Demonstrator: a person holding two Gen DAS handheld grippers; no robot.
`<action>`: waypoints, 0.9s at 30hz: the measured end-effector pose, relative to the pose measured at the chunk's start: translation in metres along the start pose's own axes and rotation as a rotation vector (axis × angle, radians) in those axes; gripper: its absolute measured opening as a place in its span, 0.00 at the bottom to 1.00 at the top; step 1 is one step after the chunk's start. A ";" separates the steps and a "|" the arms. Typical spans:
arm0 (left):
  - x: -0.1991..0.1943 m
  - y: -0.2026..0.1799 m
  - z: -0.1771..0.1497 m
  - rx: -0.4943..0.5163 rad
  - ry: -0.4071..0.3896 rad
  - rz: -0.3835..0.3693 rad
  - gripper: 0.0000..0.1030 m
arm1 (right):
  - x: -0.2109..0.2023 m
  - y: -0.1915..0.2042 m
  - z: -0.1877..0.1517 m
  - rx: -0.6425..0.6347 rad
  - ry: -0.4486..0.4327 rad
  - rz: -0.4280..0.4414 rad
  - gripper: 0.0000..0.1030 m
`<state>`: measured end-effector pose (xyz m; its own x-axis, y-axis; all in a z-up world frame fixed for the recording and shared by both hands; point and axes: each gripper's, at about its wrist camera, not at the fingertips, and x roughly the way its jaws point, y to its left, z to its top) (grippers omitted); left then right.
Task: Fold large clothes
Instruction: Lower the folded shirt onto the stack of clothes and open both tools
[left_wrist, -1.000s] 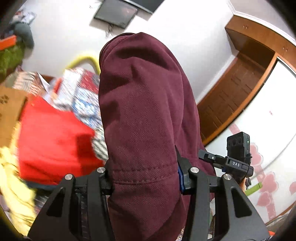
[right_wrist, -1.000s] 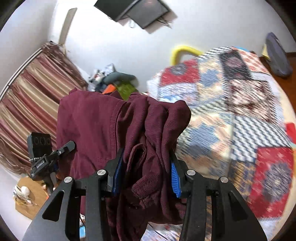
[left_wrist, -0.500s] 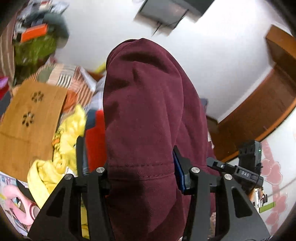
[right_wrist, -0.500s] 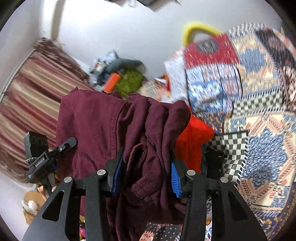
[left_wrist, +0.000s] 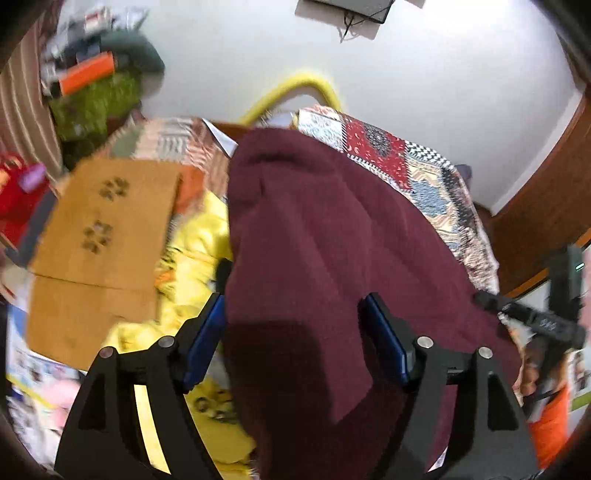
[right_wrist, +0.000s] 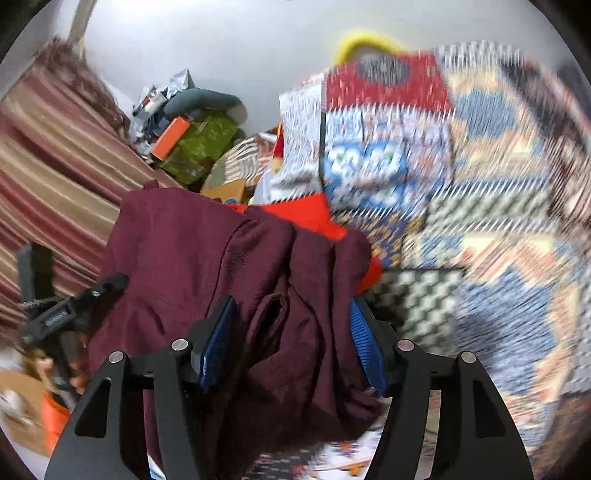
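A large maroon garment (left_wrist: 332, 229) drapes over and between the fingers of my left gripper (left_wrist: 293, 306). Its jaws are opening, and the blue pads (left_wrist: 207, 332) stand at the cloth's sides without squeezing it. The same garment (right_wrist: 177, 251) lies bunched in folds between the fingers of my right gripper (right_wrist: 291, 310). These jaws are also opening, and the cloth sits slack between the blue pads (right_wrist: 364, 343). Each view shows the other gripper at its edge, next to the garment. The cloth hides what lies under it.
A patchwork quilt (right_wrist: 480, 184) covers the bed ahead. A red garment (right_wrist: 314, 214) lies just beyond the maroon one, with a yellow garment (left_wrist: 195, 240) and a cardboard box (left_wrist: 103, 229) to the left. Striped curtain (right_wrist: 44, 155) and a cluttered pile (right_wrist: 199, 144) stand behind.
Both grippers have swung down toward the bed and the clothes pile. Both pairs of jaws have widened, and the maroon cloth now sits looser between them.
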<state>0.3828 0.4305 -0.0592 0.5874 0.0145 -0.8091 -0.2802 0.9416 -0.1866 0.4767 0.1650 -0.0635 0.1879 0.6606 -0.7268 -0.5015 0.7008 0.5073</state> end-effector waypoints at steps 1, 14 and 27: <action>-0.007 -0.005 -0.003 0.017 -0.013 0.038 0.73 | -0.013 0.008 0.000 -0.052 -0.029 -0.044 0.58; -0.029 -0.045 -0.052 0.155 -0.138 0.231 0.93 | 0.012 0.073 -0.037 -0.310 -0.061 -0.115 0.74; -0.082 -0.047 -0.057 0.061 -0.192 0.194 0.93 | -0.050 0.091 -0.056 -0.330 -0.156 -0.132 0.77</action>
<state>0.3041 0.3661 -0.0158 0.6619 0.2544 -0.7051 -0.3584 0.9336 0.0004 0.3744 0.1806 -0.0067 0.3825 0.6218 -0.6834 -0.7048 0.6747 0.2194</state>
